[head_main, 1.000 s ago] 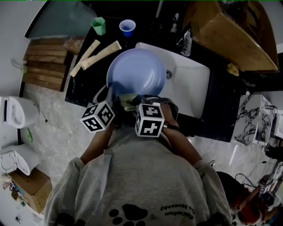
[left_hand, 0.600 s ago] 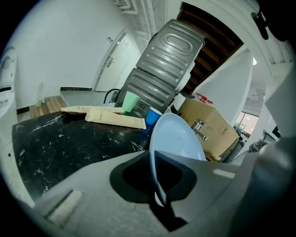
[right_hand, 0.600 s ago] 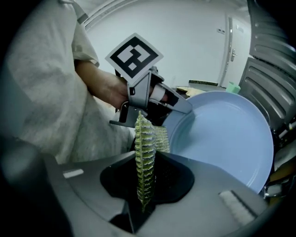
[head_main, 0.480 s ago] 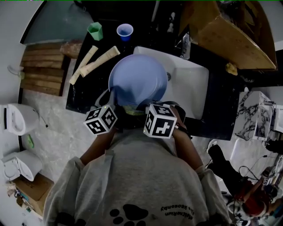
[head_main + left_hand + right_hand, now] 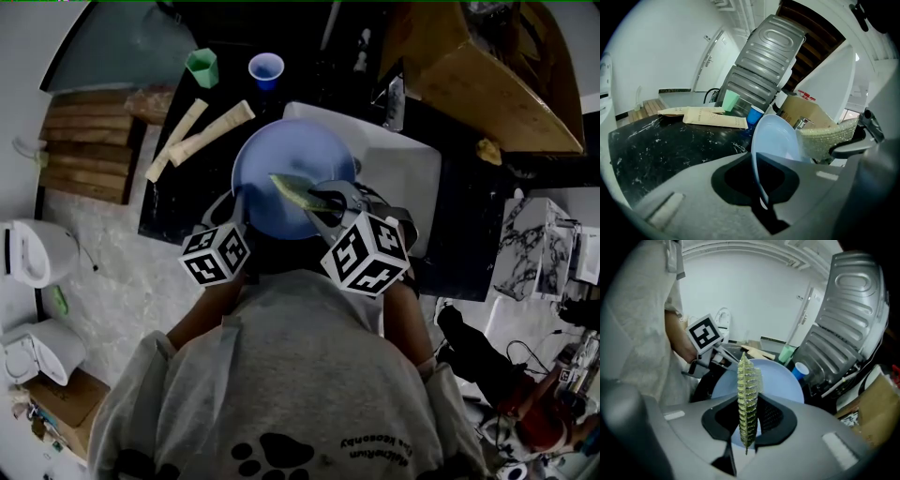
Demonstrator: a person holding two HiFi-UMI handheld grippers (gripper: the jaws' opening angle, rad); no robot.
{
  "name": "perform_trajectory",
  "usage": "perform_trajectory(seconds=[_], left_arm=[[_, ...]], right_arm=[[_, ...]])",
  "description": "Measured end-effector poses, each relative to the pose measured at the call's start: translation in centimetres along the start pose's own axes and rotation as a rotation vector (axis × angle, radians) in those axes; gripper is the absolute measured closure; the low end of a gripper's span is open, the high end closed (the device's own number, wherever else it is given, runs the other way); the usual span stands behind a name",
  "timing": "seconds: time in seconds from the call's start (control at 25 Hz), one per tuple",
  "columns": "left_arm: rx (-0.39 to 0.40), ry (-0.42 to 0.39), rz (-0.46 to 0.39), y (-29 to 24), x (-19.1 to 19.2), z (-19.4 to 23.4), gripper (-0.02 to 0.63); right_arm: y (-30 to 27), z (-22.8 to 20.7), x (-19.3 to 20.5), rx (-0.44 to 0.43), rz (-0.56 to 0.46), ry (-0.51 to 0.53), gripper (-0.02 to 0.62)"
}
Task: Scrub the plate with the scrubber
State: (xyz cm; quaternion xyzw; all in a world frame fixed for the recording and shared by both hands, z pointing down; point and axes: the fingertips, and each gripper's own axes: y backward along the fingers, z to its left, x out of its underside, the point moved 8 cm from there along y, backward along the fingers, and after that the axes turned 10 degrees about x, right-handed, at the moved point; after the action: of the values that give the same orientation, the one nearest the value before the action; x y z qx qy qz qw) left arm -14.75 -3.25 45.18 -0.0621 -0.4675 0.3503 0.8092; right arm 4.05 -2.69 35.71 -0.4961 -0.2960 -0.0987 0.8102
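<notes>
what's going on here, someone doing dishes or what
A person stands at a sink with a gripper in each hand. The left gripper is shut on the rim of a light blue plate, holding it tilted at the sink's left edge. The right gripper is shut on a flat yellow-green scrubber, held across the plate's face, so the scrubbing looks under way.

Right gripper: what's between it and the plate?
The scrubber, clamped edge-on in the right gripper and reaching over the plate; nothing else. The right gripper view shows it best.
</notes>
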Motion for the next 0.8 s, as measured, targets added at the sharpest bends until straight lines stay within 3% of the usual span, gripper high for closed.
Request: perform_trajectory(seconds=[0.2,0.4,0.6,0.8], left_arm=[[-0.002,0.005,0.012,0.0,-0.1,0.1,0.586],[-0.005,-0.005,0.021,0.0,-0.1,0.1,0.584],[-0.012,-0.017,0.025,0.0,-0.1,0.2,0.583],[-0.006,-0.033,0.016,-0.1,0.0,0.0,0.584]], right_arm=[[-0.3,-2.1,-1.0,0.242,-0.021,0.079,0.522],[-2.1,-2.7,-0.9,0.380,0.036,0.217,0.522],[-4.1,-2.8,-0.4,0.449,0.074,0.303,0.522],[-6.2,-2.3,0.2,0.458,0.115,0.381,0.522]])
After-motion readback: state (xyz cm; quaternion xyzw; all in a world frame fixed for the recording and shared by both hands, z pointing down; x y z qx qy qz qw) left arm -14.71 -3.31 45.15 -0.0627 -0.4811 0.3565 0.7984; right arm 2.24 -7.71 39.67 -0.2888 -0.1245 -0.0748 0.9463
